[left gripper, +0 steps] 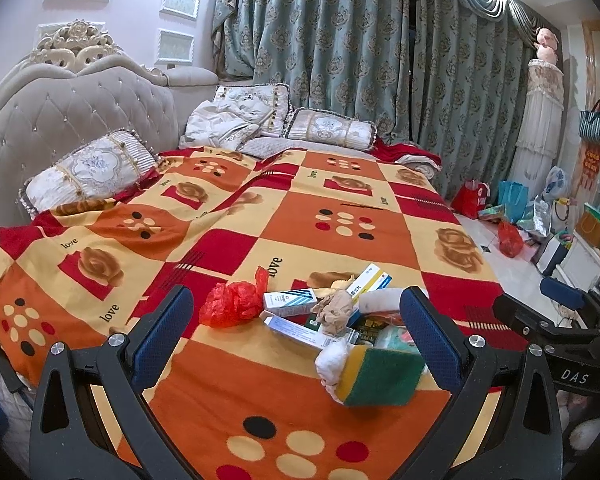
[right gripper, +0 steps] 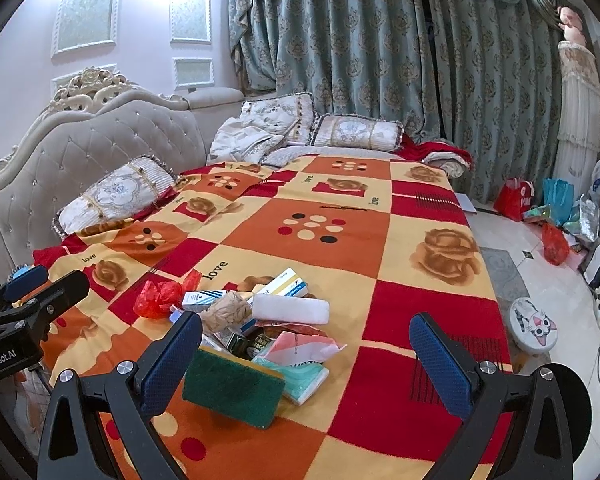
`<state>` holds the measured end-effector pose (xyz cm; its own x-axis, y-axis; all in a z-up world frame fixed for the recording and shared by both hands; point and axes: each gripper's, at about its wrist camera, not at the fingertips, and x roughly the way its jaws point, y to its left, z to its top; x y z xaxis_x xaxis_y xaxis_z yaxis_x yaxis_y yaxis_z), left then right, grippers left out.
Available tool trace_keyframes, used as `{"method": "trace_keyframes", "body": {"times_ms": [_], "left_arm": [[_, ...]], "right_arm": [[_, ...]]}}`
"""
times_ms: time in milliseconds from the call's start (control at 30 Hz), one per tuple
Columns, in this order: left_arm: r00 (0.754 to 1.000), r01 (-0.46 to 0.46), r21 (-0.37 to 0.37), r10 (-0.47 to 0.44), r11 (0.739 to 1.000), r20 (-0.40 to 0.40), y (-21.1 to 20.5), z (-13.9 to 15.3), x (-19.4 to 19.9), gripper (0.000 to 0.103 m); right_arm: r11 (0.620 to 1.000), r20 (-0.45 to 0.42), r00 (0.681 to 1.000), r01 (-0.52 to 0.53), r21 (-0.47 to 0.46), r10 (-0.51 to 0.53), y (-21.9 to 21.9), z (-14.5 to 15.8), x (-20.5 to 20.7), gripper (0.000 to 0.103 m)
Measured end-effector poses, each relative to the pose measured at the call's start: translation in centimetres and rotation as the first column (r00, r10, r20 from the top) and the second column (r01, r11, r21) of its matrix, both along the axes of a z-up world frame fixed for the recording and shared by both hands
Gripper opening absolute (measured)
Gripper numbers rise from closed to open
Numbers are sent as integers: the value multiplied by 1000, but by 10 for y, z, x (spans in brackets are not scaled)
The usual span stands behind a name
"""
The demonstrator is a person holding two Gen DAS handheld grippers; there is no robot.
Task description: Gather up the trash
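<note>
Trash pile [right gripper: 260, 328] on bed [right gripper: 420, 272], near foot edge: green sponge [right gripper: 232, 390], red plastic bag [left gripper: 236, 302], crumpled paper [left gripper: 336, 310], med boxes [left gripper: 370, 280], white foam block [right gripper: 290, 309]. Left claw [left gripper: 298, 340] fingers apart, holding nothing. Right claw [right gripper: 306, 364] fingers apart, holding nothing.

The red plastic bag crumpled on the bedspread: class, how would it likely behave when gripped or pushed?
The red plastic bag is thin and crumpled, so it is probably floppy and light. Its wrinkled film would likely squash between gripper fingers rather than resist. Pushed, it might slide or snag on the bedspread, not roll.
</note>
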<state>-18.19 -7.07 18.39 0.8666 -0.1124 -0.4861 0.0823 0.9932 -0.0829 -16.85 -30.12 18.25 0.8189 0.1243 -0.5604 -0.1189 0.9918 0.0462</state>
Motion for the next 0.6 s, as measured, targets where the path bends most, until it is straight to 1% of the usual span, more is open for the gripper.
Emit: {"method": "trace_keyframes", "body": {"times_ms": [300,600], "left_arm": [[1000,1,-11,-2,1000,-18,-9,-8,-3,103],[1000,2,-18,-2,1000,-27,-9,-9,-5,103]], "right_arm": [[1000,-11,1000,-4,-7,3,1,-4,0,103],[1000,-26,1000,-12,-4,12,3,-7,2,103]]}}
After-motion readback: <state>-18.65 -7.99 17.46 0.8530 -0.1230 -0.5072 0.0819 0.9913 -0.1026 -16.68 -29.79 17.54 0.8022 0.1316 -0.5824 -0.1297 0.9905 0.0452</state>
